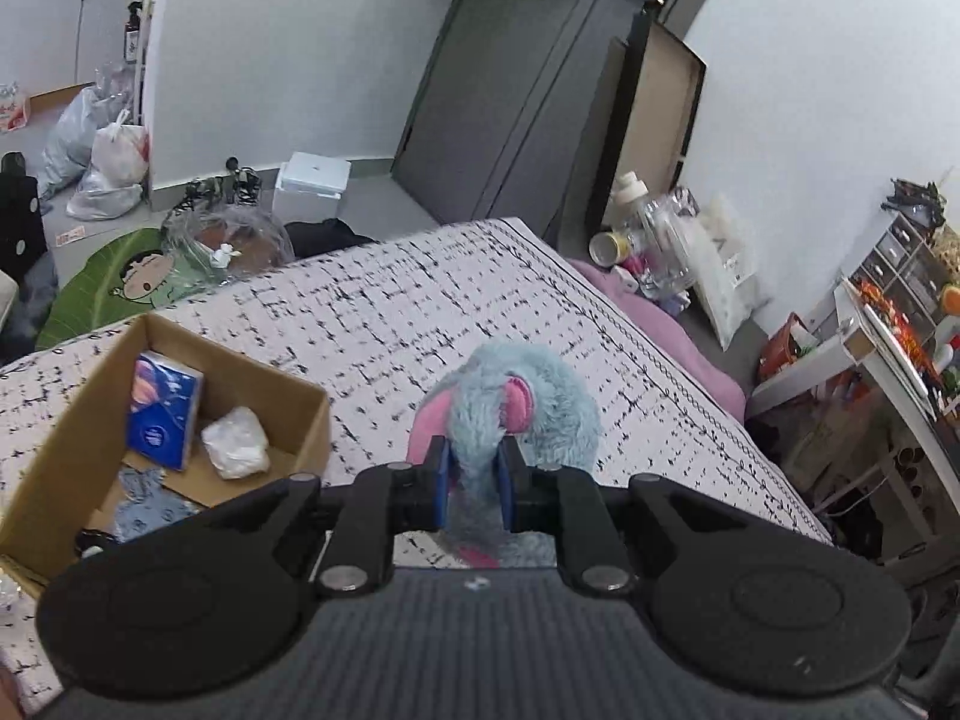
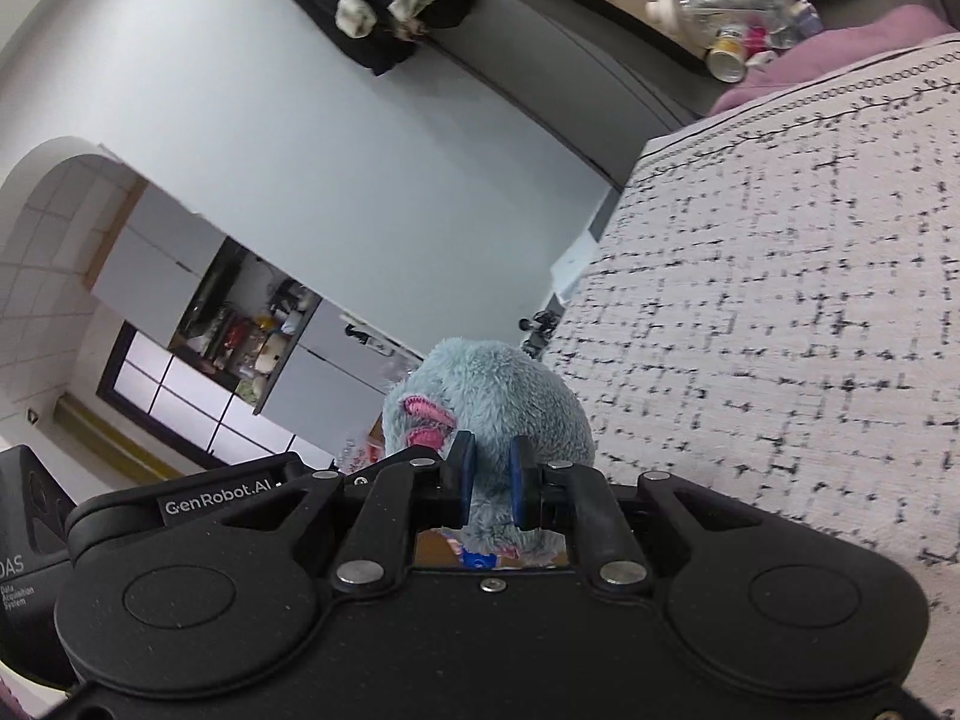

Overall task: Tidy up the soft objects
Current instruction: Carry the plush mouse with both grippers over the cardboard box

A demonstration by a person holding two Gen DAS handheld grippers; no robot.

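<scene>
A fluffy light-blue plush toy [image 1: 516, 414] with pink ears is held above the patterned bed cover [image 1: 372, 300]. My left gripper [image 1: 475, 480] is shut on its lower part. My right gripper [image 2: 492, 480] is shut on the same plush toy [image 2: 498, 396], seen from the other side. An open cardboard box [image 1: 60, 462] sits on the bed to the left, holding a blue tissue pack [image 1: 162, 408], a white crumpled soft item [image 1: 235, 443] and a blue-grey cloth [image 1: 144, 504].
The bed's right edge [image 1: 690, 372] drops to a floor with a pink blanket [image 1: 654, 312], bottles and a can. Plastic bags [image 1: 102, 162], a white box [image 1: 312, 180] and a green leaf mat [image 1: 108, 282] lie beyond the bed. Cluttered shelves [image 1: 900, 312] stand at right.
</scene>
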